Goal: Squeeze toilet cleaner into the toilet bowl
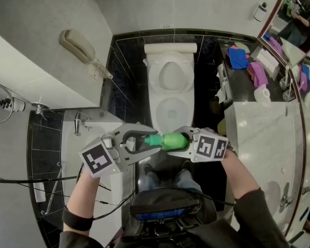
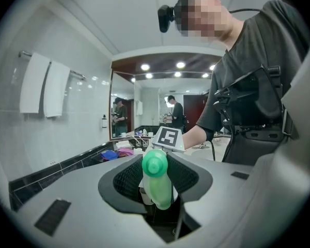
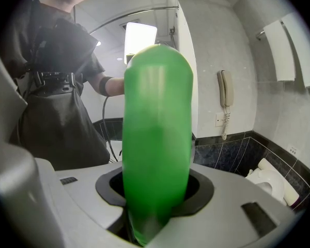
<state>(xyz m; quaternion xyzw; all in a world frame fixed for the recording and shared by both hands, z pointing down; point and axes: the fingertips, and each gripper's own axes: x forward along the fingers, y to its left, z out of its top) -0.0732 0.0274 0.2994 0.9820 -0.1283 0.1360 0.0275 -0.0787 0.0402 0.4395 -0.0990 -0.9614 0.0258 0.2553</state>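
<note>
A green toilet-cleaner bottle (image 1: pixel 171 141) lies level between my two grippers, above and in front of the white toilet (image 1: pixel 170 110). My right gripper (image 1: pixel 185 141) is shut on the bottle's body, which fills the right gripper view (image 3: pixel 156 138). The bottle's lighter green cap (image 1: pixel 152 140) points left into my left gripper (image 1: pixel 147 140). In the left gripper view the cap (image 2: pixel 155 164) faces the camera, with the black pads (image 2: pixel 125 179) pressed to both its sides. The toilet's lid is up and the bowl is uncovered.
A wall phone (image 1: pixel 77 44) hangs to the left of the toilet. A marble counter (image 1: pixel 258 133) with a basin stands at the right, with coloured cloths (image 1: pixel 238 58) further back. Shower fittings (image 1: pixel 20 105) are at far left. The person's legs are below the grippers.
</note>
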